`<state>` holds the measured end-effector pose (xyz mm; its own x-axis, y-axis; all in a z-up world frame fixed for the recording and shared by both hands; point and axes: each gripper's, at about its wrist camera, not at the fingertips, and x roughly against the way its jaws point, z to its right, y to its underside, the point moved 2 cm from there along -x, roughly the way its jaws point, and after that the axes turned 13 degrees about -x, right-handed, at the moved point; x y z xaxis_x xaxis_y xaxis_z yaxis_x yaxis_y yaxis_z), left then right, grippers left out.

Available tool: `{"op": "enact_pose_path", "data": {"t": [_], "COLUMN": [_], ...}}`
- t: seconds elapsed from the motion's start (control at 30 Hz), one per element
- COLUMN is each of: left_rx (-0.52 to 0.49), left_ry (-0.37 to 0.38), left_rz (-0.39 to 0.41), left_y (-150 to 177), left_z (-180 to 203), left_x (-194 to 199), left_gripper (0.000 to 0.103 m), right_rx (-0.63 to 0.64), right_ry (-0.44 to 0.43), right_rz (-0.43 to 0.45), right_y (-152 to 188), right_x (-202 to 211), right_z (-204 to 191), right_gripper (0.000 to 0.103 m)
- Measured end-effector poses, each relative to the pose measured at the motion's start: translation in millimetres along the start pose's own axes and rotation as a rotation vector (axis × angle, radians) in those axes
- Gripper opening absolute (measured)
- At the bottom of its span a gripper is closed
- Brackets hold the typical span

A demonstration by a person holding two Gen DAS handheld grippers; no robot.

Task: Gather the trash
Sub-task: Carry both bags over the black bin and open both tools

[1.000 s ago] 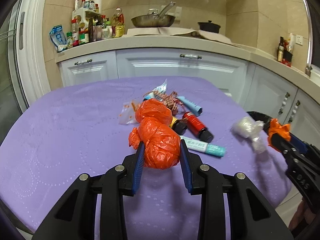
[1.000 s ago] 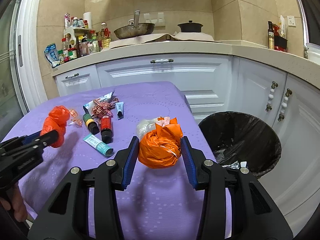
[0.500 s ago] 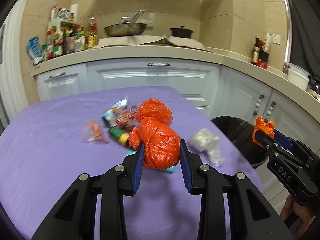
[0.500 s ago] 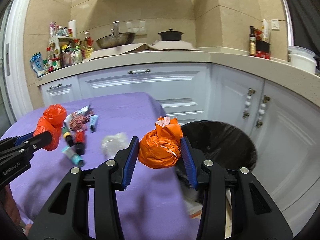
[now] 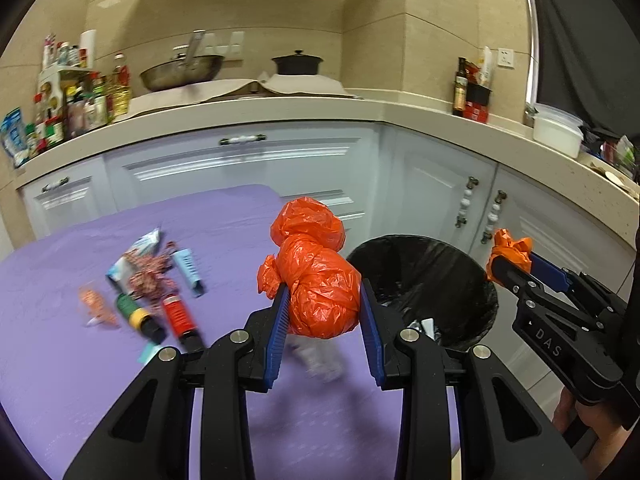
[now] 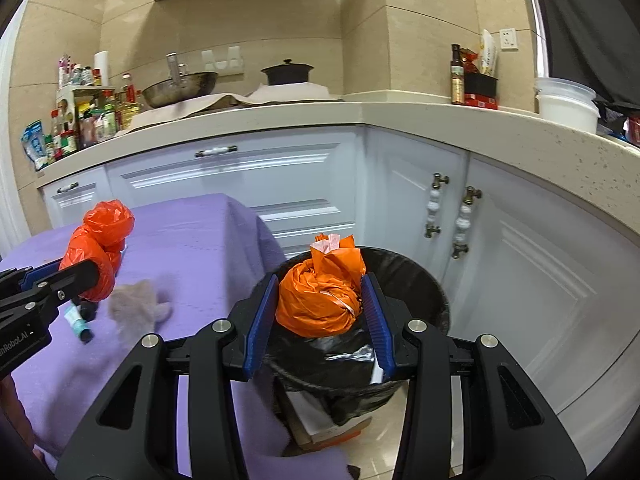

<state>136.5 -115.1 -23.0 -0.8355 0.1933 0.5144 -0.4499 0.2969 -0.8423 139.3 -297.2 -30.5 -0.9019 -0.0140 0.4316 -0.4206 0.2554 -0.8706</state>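
Observation:
My left gripper (image 5: pixel 323 312) is shut on a red-orange knotted plastic bag (image 5: pixel 316 280), held above the purple table's right end; the bag also shows in the right wrist view (image 6: pixel 96 252). My right gripper (image 6: pixel 320 304) is shut on an orange tied bag (image 6: pixel 320 296), held over the open black-lined trash bin (image 6: pixel 424 280). The bin also shows in the left wrist view (image 5: pixel 432 276), with the right gripper's orange bag (image 5: pixel 510 250) above its right rim.
The purple table (image 5: pixel 60 360) holds tubes (image 5: pixel 188 270), a red bottle (image 5: pixel 178 314), a green-yellow bottle (image 5: pixel 136 314), wrappers (image 5: pixel 148 276) and crumpled clear plastic (image 6: pixel 136 304). White cabinets (image 6: pixel 520 280) and a cluttered counter stand behind. A box (image 6: pixel 320 420) lies under the bin.
Both grippers have swung right with their bags. The right gripper went from over the table to above the trash bin; the left gripper now faces the bin from the table's right end.

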Motion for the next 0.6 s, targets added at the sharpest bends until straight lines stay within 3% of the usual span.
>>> {"op": "enact_pose_path", "data": {"t": [0.6], "left_rx": [-0.045], "left_ry": [0.042], "left_rz": [-0.03], "left_y": [-32.6], "left_z": [48.7], "left_x": [-61.7], "left_gripper": [0.034], "right_rx": [-0.033], "right_ry": [0.054], "right_rz": [-0.002], "right_y": [-18.4], "right_x": [-43.8], "right_z": [59.2], "right_gripper": [0.042]}}
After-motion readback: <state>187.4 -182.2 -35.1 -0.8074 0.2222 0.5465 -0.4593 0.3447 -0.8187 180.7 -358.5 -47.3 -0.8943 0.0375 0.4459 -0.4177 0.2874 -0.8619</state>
